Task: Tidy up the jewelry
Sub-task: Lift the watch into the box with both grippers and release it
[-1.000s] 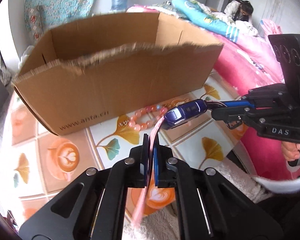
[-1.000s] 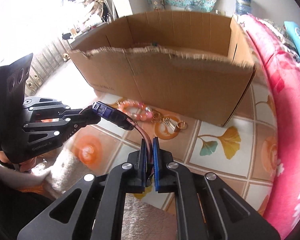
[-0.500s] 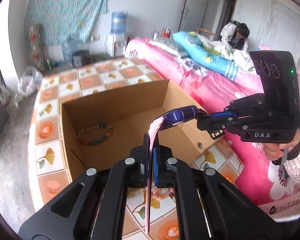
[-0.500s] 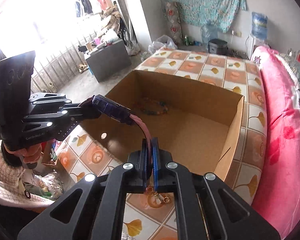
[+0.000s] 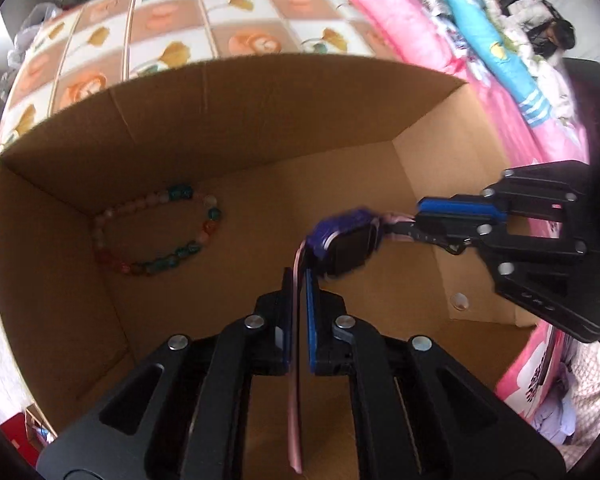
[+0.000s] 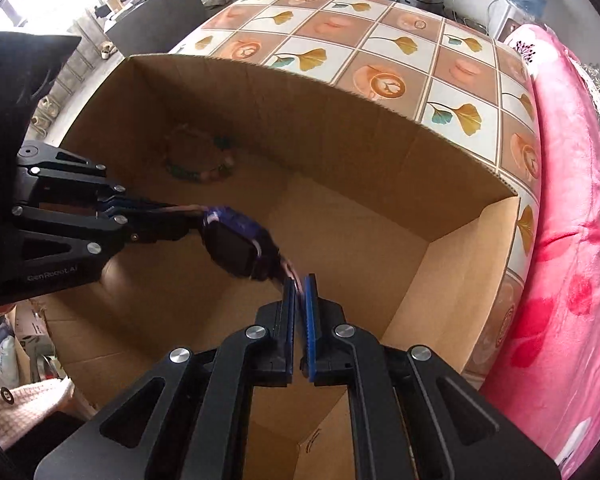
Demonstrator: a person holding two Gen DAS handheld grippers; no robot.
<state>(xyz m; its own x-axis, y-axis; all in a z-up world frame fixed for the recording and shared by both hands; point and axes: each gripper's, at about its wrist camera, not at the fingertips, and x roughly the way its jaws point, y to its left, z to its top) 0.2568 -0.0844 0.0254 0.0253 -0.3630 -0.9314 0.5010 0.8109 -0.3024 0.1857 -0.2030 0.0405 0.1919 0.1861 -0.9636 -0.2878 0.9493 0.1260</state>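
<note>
A: Left to right?
B: Multicolour bead bracelet (image 5: pixel 156 236) on floor of open brown cardboard box (image 5: pixel 260 120). L tongs (image 5: pixel 298 312) loosening w/ pink strap between; purple smartwatch (image 5: pixel 346 246) above box; R tongs (image 6: pixel 299 320) clamped on other strap end.

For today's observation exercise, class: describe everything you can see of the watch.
The watch has a purple case around a dark, blank rectangular screen and a thin pink strap that looks soft. It hangs in the air above the open cardboard box, touching nothing else. The left gripper pinches one strap end; the right gripper pinches the other.
</note>
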